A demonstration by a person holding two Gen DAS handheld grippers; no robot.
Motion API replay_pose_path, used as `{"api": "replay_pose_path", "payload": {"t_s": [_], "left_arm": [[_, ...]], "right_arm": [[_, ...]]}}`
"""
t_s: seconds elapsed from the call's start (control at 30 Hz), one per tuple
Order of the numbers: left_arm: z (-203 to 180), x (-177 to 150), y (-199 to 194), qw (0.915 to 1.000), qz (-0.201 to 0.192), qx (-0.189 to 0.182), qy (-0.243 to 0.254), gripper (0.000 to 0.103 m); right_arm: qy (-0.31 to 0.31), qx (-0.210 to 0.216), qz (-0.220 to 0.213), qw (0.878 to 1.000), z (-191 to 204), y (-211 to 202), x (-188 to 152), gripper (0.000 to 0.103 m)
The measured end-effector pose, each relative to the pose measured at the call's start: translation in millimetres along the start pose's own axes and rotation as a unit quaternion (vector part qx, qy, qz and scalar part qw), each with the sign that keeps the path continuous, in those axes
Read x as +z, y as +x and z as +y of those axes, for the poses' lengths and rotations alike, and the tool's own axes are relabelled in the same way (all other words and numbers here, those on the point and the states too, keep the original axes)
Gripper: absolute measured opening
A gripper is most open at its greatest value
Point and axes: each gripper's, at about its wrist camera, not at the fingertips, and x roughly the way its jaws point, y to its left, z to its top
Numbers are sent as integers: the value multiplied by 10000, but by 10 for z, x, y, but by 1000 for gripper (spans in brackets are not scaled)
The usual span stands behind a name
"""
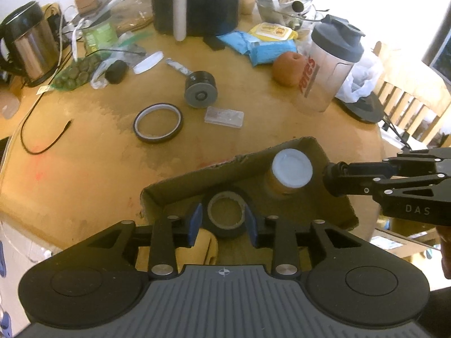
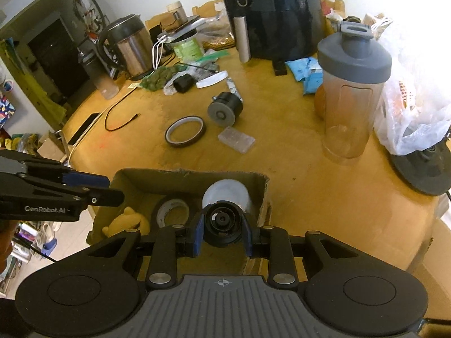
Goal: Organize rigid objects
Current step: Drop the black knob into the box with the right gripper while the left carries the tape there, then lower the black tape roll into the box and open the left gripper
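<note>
A shallow cardboard box [image 1: 194, 176] [image 2: 186, 174] sits at the table's near edge. It holds a white-lidded jar [image 1: 292, 169] [image 2: 227, 193], a black tape roll [image 1: 225, 211] [image 2: 172, 211] lying flat, and a yellow object [image 2: 126, 221]. My left gripper [image 1: 224, 224] [image 2: 114, 190] hovers open over the box's left side; its blue pads frame the roll without pressing it. My right gripper [image 2: 222, 232] [image 1: 336, 178] is shut on a black round part [image 2: 222, 221], held over the box in front of the jar. On the table beyond lie an amber tape ring [image 1: 157, 122], a black-grey cylinder [image 1: 200, 88] and a clear case [image 1: 224, 116].
A shaker bottle [image 1: 327, 67] [image 2: 352, 90] stands to the right, with a fruit [image 1: 287, 67] and plastic bags beside it. A black air fryer [image 1: 194, 0], a kettle [image 1: 28, 45], packets, a cable and other clutter line the back. Chair backs stand off the right edge.
</note>
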Motion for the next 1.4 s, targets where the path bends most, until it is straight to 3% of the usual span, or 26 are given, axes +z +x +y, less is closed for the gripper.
{"api": "replay_pose_path", "payload": {"t_s": [0.43,0.5,0.6,0.63,0.83,1.37,1.4], "left_arm": [[147,-133,-177,9979,-162,189,-589,33],[149,-147,-195,9977,-184,199,-628,33],[150,-172,-234,9974,-216,202,-654,33],[152,-184,-243,9973,-217,210,-668,34],[188,-225,-266,9962,-219,234,-806,34],[290,-178,-269,9952,-178,224,-940,34],[303,-171,-260,9952,-158,234,-941,38]], "right_arm": [[-468,333,299,9979,195,84,65,33],[-447,316,356,9979,211,117,68,69],[-317,437,270,9982,210,102,79,95],[-297,429,254,9983,208,96,82,98],[-314,182,287,9989,211,120,90,103],[-407,-241,294,9984,206,177,164,103],[-396,-271,308,9984,208,192,171,103]]}}
